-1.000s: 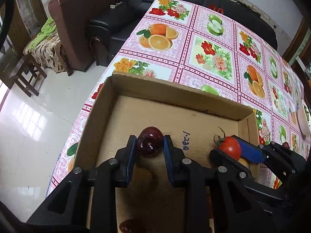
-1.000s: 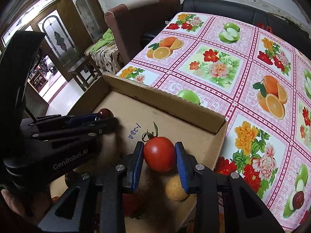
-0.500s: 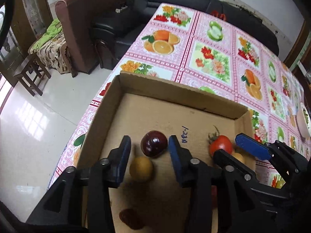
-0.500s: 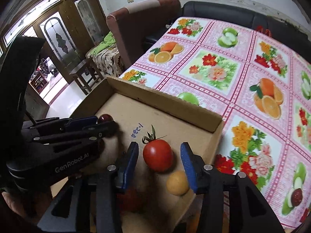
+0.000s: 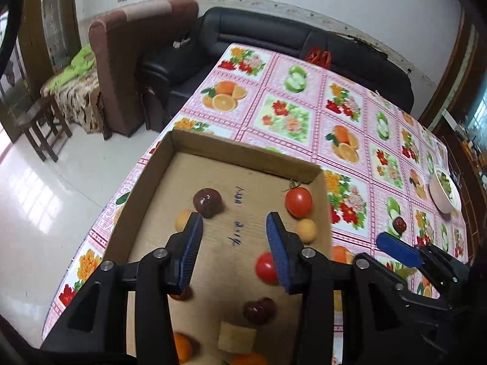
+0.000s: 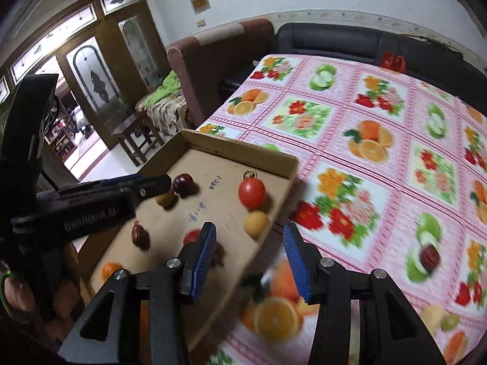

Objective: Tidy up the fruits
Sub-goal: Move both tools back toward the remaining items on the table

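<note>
Left wrist: left gripper [image 5: 232, 223] jaws opening, empty, above box [image 5: 243, 152]

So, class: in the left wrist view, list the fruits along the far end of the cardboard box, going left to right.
Small yellow fruit → dark red plum → red tomato with stem → second small yellow fruit, just below the tomato.

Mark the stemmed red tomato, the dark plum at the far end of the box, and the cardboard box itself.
stemmed red tomato [image 5: 298, 202], left wrist view, centre of its skin.
dark plum [image 5: 207, 202], left wrist view, its middle.
cardboard box [image 6: 237, 150], right wrist view, far wall.
</note>
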Tool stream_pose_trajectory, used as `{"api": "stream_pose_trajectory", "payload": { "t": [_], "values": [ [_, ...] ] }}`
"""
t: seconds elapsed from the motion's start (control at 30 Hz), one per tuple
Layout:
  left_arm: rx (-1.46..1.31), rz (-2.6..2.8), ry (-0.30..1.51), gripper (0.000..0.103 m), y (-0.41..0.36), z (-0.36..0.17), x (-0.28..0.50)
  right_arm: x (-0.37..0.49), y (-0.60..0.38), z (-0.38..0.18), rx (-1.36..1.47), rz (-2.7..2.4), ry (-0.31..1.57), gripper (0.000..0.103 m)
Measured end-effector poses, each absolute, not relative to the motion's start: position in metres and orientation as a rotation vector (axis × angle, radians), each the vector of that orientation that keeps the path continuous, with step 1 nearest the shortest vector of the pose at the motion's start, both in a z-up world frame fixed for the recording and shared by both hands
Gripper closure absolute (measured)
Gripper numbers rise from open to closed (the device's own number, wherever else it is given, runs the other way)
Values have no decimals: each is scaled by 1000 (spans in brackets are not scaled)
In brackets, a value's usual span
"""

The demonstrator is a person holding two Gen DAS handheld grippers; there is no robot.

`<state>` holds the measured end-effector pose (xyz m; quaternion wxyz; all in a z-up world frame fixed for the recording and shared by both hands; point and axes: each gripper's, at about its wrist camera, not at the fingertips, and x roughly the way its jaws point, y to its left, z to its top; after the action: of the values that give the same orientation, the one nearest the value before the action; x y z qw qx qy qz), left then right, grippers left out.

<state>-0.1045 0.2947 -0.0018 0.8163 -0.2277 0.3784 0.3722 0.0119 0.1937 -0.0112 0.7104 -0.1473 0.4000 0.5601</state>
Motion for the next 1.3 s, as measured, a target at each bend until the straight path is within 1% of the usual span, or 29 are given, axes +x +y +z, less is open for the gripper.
{"api": "stream_pose_trajectory", "payload": {
  "t": [0.03,0.07,0.4,0.7,1.3],
  "values": [
    [-476,791,801,55,289,0,-104,14,181,-9,-313,1230,886,55],
    [-470,783,795,55,284,2,-104,15,175,-8,-305,1223,884,55],
    [-437,693,794,55,234,12,-92,29,95,-3,-236,1133,890,55],
    [-390,664,803,55,201,14,-82,38,45,-12,-191,1072,913,55],
    [-390,527,883,55,157,-11,-54,62,-14,-31,-148,953,947,54]
  ]
}}
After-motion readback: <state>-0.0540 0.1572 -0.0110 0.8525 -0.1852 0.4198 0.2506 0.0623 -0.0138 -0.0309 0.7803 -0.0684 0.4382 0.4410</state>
